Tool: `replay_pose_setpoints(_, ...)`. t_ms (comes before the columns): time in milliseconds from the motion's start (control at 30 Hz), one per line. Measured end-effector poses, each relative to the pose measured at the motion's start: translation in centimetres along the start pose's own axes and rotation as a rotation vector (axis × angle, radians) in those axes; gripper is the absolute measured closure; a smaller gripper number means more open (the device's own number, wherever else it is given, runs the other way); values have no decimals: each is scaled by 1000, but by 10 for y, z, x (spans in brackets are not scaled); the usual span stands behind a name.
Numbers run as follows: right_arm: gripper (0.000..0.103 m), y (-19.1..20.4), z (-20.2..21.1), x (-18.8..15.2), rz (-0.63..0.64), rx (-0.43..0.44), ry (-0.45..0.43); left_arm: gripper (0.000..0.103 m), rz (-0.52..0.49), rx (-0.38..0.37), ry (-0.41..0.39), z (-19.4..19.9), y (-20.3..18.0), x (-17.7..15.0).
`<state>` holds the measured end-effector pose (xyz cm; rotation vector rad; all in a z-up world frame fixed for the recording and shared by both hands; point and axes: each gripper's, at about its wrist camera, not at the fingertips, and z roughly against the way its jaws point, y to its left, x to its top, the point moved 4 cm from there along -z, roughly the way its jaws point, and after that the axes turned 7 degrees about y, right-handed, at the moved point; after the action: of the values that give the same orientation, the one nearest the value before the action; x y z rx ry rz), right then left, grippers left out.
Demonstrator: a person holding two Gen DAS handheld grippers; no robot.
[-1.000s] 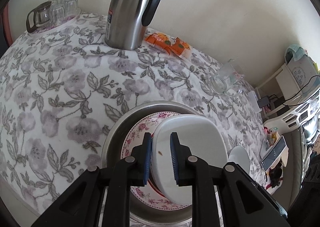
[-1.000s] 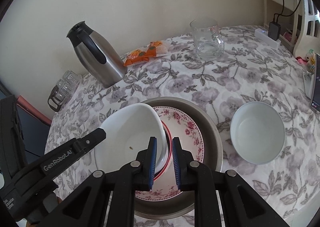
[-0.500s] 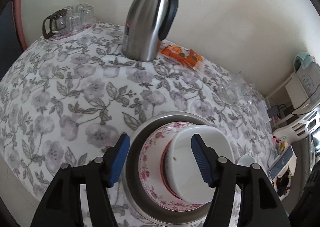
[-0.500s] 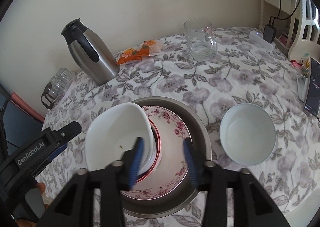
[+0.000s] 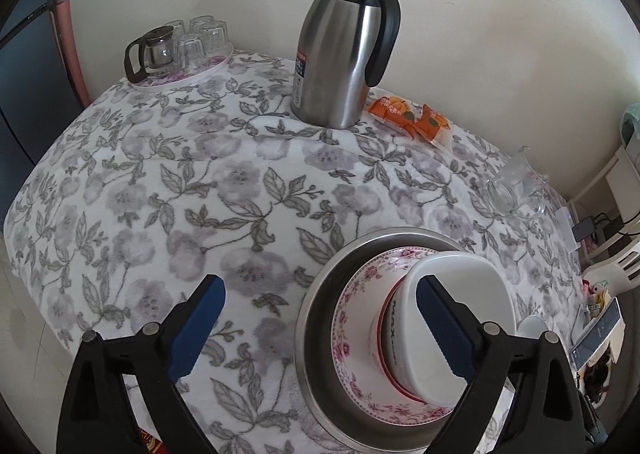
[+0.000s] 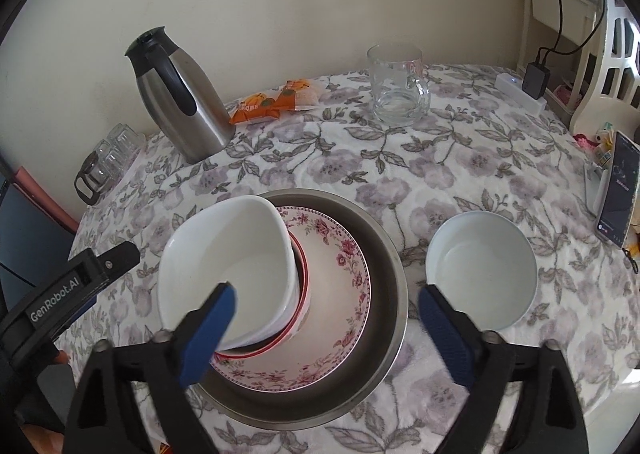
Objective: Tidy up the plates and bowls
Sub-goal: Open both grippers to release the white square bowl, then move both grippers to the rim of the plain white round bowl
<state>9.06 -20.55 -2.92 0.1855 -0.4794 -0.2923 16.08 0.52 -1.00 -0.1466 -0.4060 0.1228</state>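
A plain cream wall [image 6: 304, 2] backs the floral-clothed table [image 5: 168, 190]; a white shelf unit [image 6: 560, 18] stands right.

A home dining corner: a bench under a grey floral cloth [image 5: 224, 182] carries a tall steel thermos jug with a black handle [image 5: 340, 50], a white tray of upturned drinking glasses [image 5: 188, 46], orange snack packets [image 5: 412, 118] and a clear glass mug [image 6: 396, 84].

– What's the table [image 6: 460, 158] like?
– Covered by a grey-flowered cloth.
– And directly on it?
– A steel pan [image 6: 384, 246], a white bowl [image 6: 480, 274], a steel jug [image 5: 340, 54], orange snack packets [image 5: 408, 118], a glass mug [image 6: 396, 90] and a tray of glasses [image 5: 180, 54].
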Motion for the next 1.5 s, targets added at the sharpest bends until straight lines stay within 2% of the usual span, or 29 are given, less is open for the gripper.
replay_pose_setpoints(200,0,-4,5,-8,16,-18,-11,6,9,28,-17,7,5,-6)
replay_pose_setpoints(400,0,-9,11,-14,22,-21,-40,6,24,-6,-51,17,4,-12)
replay_pose_setpoints(800,0,-18,19,-32,62,-29,-55,6,-10,-19,-104,37,-11,-33)
replay_pose_setpoints(1033,0,-49,20,-36,13,-34,-46,6,-29,-63,-132,44,-24,-46)
replay_pose_setpoints(1300,0,-101,25,-32,-97,-39,-60,6,-103,-85,-174,50,-57,-59)
replay_pose_setpoints(1500,0,-150,28,-32,-211,-45,-65,6,-167,-122,-156,48,-86,-73)
